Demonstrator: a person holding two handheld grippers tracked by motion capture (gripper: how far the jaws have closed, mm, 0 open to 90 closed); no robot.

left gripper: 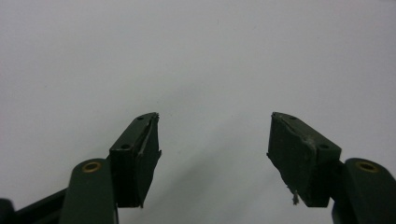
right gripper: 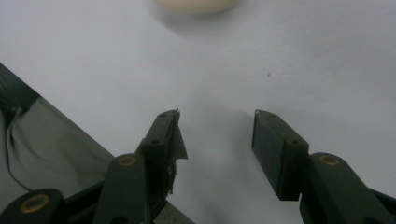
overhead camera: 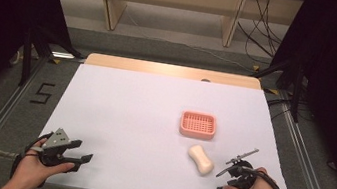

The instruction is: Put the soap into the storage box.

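Soap (overhead camera: 200, 159): smooth, cream, waisted bar.

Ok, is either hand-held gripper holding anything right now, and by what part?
Nothing is held. The left hand-held gripper and right hand-held gripper both stand open over the white table; the soap lies untouched.

Wide bare stretch of white table (overhead camera: 122, 118) from centre toward 9 o'clock, passable all the way to the left gripper (overhead camera: 81, 160), jaws apart over blank surface. Toward 3 o'clock, two obstacles: pink tray (overhead camera: 198, 125), and soap (overhead camera: 201, 159) just beside it at its 6 o'clock. Narrow open lane between soap and right gripper (overhead camera: 222, 183). Far edge at 12 o'clock unobstructed.
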